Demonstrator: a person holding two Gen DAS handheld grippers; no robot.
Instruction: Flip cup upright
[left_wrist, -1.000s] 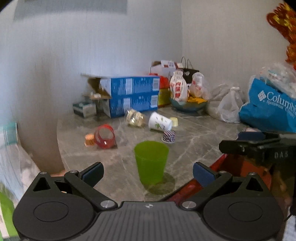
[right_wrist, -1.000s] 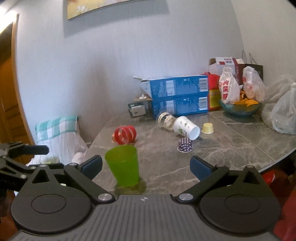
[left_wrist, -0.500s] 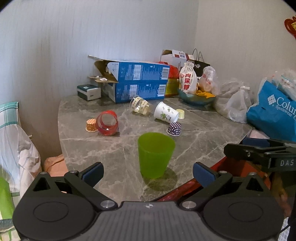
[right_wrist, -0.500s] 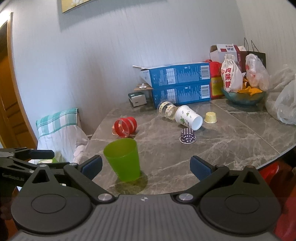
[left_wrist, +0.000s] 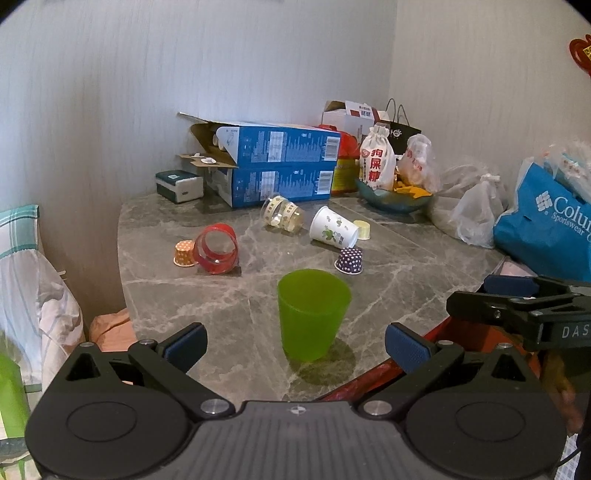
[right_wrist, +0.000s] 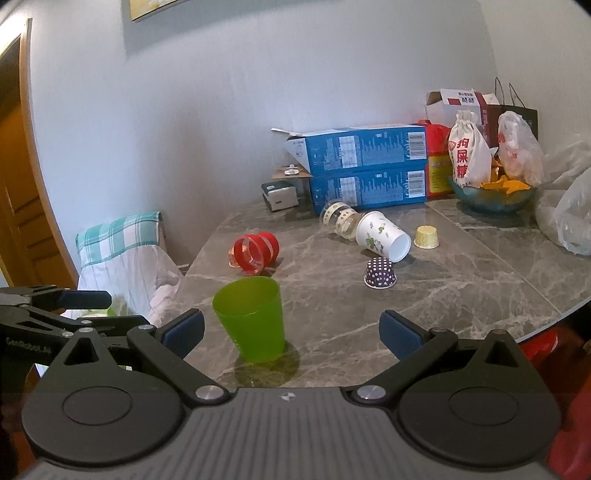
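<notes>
Green cup (left_wrist: 313, 314) is seen standing upright, mouth up, on the marble table (left_wrist: 406, 291) near its front edge; nothing touches it. The flip, as judged from this posture, is already done for this cup.

Left gripper (left_wrist: 295, 341) is held just short of the green cup, jaws spread wide, nothing between the pads; the cup sits roughly in line with the gap. Right gripper (right_wrist: 291, 330) is likewise released and empty, with the green cup (right_wrist: 249, 319) off toward its left finger.

Beyond the green cup, further cups are noted lying or inverted:
- purple dotted cup (left_wrist: 349, 260), just behind the green cup and to its right, mouth down
- white printed cup (left_wrist: 334, 232), farther back, on its side
- clear banded cup (left_wrist: 282, 214), behind and left of the white one, on its side
- red ringed cup (left_wrist: 217, 249), back left of the green cup, on its side

Step in hand is judged to be retreat after release, or selection of a next cup. If another cup is to be righted, a reach past the green cup without knocking it would be called for, jaws kept wide until a side wall is straddled.
</notes>
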